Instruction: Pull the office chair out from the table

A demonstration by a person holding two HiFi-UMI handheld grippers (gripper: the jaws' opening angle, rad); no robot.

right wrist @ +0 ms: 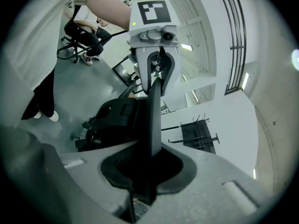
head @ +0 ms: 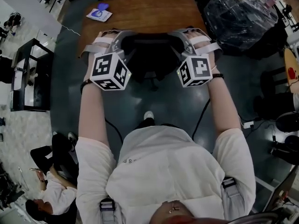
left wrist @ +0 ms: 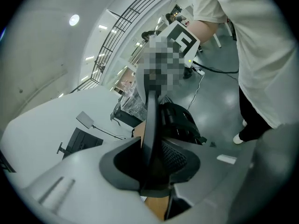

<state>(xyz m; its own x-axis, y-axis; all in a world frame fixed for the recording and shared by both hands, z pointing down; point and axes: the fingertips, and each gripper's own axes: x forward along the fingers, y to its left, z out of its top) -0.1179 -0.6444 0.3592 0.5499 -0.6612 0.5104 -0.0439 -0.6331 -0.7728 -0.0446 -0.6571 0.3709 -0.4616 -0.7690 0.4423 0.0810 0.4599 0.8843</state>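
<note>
Currently the left gripper [left wrist: 152, 174] pinches one thin black edge of the office chair [head: 152, 52] backrest, and the right gripper [right wrist: 149, 174] clamps the opposite edge. The chair sits top centre in the head view, tucked at the near edge of the wooden table [head: 149, 10]. On the table at upper left lies a blue-white item [head: 99, 14], possibly a packet, with print too small to read. At upper right is a black plastic-wrapped bundle [head: 243, 13]; its contents are hidden.

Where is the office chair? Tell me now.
Head view, centre: the office chair stands at the wooden table, gripped between the left hand-held gripper and right hand-held gripper.
</note>
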